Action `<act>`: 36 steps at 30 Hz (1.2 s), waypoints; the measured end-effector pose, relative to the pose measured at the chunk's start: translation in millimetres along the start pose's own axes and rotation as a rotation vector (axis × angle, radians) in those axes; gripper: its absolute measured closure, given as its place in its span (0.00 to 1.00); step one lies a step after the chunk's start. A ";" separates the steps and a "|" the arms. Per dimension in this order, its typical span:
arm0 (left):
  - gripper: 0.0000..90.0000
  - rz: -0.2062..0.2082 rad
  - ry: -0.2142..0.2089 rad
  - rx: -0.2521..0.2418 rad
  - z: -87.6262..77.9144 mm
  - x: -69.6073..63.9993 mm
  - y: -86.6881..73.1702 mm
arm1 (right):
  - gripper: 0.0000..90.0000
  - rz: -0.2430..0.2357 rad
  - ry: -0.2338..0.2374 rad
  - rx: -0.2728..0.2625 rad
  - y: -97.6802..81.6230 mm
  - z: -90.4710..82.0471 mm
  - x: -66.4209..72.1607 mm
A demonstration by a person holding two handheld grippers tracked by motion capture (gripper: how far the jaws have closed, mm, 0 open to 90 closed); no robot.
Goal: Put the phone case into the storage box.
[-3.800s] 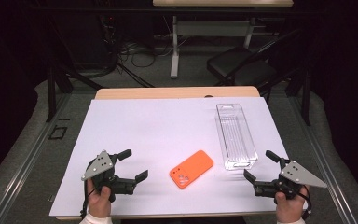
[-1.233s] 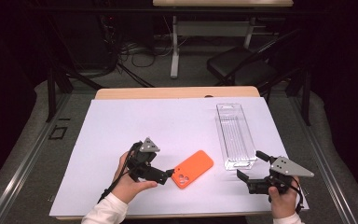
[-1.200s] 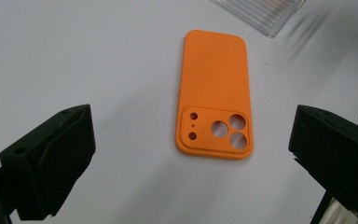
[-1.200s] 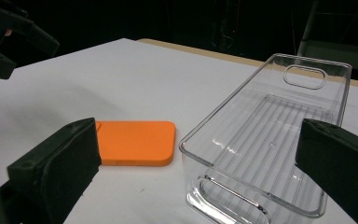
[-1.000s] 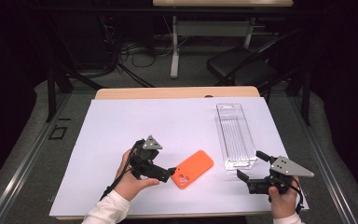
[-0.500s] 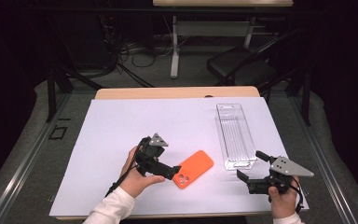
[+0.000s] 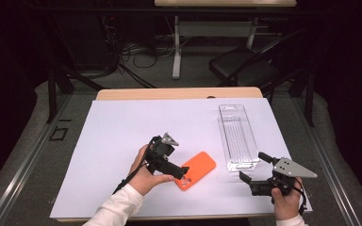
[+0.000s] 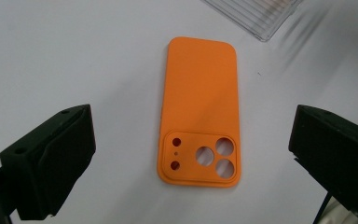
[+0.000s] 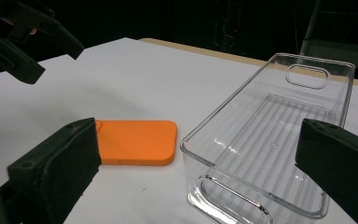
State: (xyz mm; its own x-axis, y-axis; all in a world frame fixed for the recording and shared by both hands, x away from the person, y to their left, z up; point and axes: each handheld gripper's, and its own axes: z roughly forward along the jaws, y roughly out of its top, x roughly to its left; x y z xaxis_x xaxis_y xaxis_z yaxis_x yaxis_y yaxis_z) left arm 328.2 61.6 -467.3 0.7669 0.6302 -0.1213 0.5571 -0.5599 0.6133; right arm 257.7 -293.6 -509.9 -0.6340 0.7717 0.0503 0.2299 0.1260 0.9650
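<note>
While both tools sit low over the white sheet (image 7: 122, 127) | left gripper (image 7: 183, 172): jaws spread wide, holding nothing, straddling camera end of orange phone case (image 7: 196, 170) | case: flat, at 9 o'clock of clear plastic tray (image 7: 238, 137), near, apart | tray: nothing inside | right gripper (image 7: 253, 173): jaws wide, holding nothing, at tray's 6 o'clock.

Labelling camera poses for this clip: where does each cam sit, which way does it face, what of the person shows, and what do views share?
High view: above the near edge, facing forward and down on the table; both hands, left gripper, right gripper.
Left gripper view: on the left gripper, looking down at the phone case; own open jaws.
Right gripper view: low, on the right gripper, facing the clear tray; own open jaws.
Shared: case and tray appear in all three.
</note>
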 end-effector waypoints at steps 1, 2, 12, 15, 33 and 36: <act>0.01 0.002 0.000 0.001 2.4 -0.8 1.2 | 0.00 0.001 0.001 0.000 0.0 0.1 -0.1; 0.01 0.006 0.000 0.005 3.4 -1.1 2.0 | 0.00 0.002 0.001 0.000 0.0 0.2 -0.1; 0.01 0.018 -0.005 0.022 14.3 -5.8 11.2 | 0.00 -0.001 0.001 0.005 0.2 -0.4 -0.2; 0.01 0.026 -0.007 0.033 17.9 -7.3 13.6 | 0.00 -0.001 0.003 0.000 0.0 -0.1 -0.2; 0.01 0.026 -0.015 0.092 32.6 -10.0 17.1 | 0.00 -0.002 0.006 0.012 0.3 -0.6 -0.7; 0.01 0.024 -0.009 0.102 35.7 -9.5 17.3 | 0.00 -0.004 0.005 0.003 0.1 0.0 -0.6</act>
State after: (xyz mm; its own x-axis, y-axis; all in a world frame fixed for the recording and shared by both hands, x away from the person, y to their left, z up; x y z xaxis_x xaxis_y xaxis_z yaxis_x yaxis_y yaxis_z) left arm 341.9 26.7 -483.4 0.7828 0.6115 -0.1153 0.5682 -0.6268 0.5332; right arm 258.1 -294.0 -509.8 -0.6386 0.7680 0.0480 0.2297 0.1308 0.9644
